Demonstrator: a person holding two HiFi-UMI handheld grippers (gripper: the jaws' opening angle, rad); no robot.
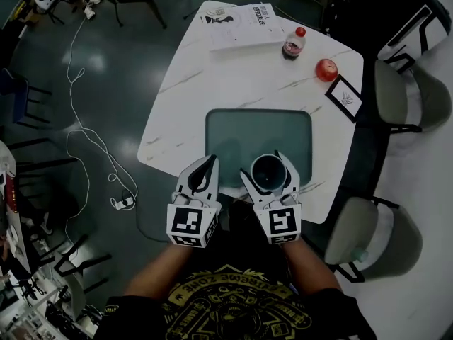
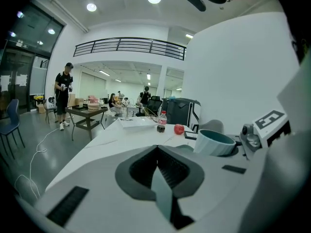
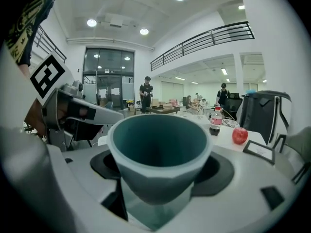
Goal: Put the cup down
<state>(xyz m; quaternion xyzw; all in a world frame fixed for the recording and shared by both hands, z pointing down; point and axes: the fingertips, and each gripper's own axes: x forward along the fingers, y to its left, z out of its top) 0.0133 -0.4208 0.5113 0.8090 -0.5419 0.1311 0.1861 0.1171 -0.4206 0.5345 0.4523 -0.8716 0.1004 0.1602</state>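
cup: the teal cup [image 1: 269, 173] is upright, mouth up, between the jaws of the right claw [image 1: 265, 165], over the near edge of the mat [image 1: 233, 129].
right claw: clamped on the cup's sides. The jaws stand wide only because the cup is wide (the right gripper view shows a jaw on each side of the wall, below the rim).
why that grip: I'd say holding it by the sides keeps it level, so it can go straight down on its base without tipping.
cup vs mat: can't tell if the base touches the mat. It looks close.
left claw: the left claw [image 1: 210, 163] has its jaws pressed together with nothing in them. It's just left of the cup, at the mat's near left corner, so probably just parked out of the way.
arms: both forearms reach forward from the body, side by side. The claws point toward the mat's far side.
other stuff: a bottle [image 1: 294, 42] and an apple [image 1: 326, 69] sit beyond the mat's far right corner, well apart from the cup.
next (my guess): settle the base flat on the mat, then let the jaws go.
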